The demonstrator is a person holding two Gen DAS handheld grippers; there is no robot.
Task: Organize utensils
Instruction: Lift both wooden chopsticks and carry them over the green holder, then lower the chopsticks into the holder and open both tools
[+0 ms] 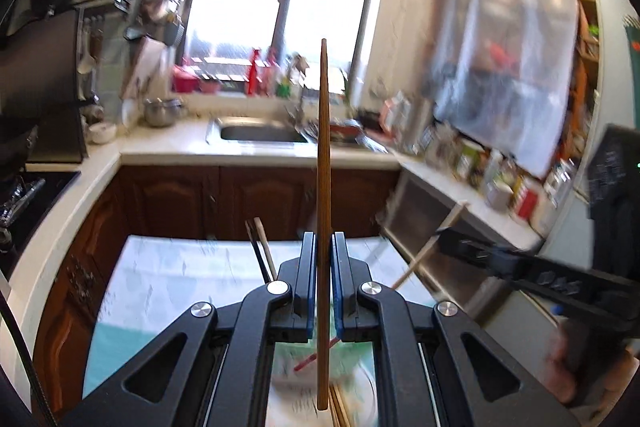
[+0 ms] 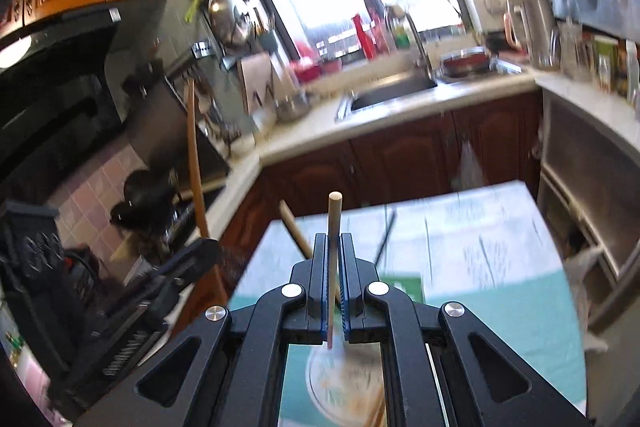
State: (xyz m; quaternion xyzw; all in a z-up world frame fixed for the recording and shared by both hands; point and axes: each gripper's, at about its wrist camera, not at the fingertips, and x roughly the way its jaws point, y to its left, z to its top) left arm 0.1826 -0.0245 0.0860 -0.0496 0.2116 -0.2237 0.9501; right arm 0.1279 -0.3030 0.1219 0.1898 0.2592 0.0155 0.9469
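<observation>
Wood on both sides, and both pieces already up off the table [image 1: 160,267], a wide top under a pale printed cloth with a teal band.

Round plate [image 2: 320,371] below me, blurred; more sticks lie on it, number unclear.

Left gripper [image 1: 323,241]: my fingers [image 1: 306,267] are closed on a dark brown chopstick [image 1: 323,147]. It stands near upright, thin tip up, pinched low on its length so a long part stands above the pads. Light, stiff, smooth; likely to pivot or slide if I swing it. A hold nearer the middle would steady it.

Right gripper [image 2: 332,241]: fingers closed on a pale wooden chopstick [image 2: 334,211], blunt end poking just above the pads. Short overhang above, so less leverage, though I can't judge how much hangs below.

Loose utensils beyond: a dark stick [image 2: 385,239] and a pale handle [image 2: 295,229].
</observation>
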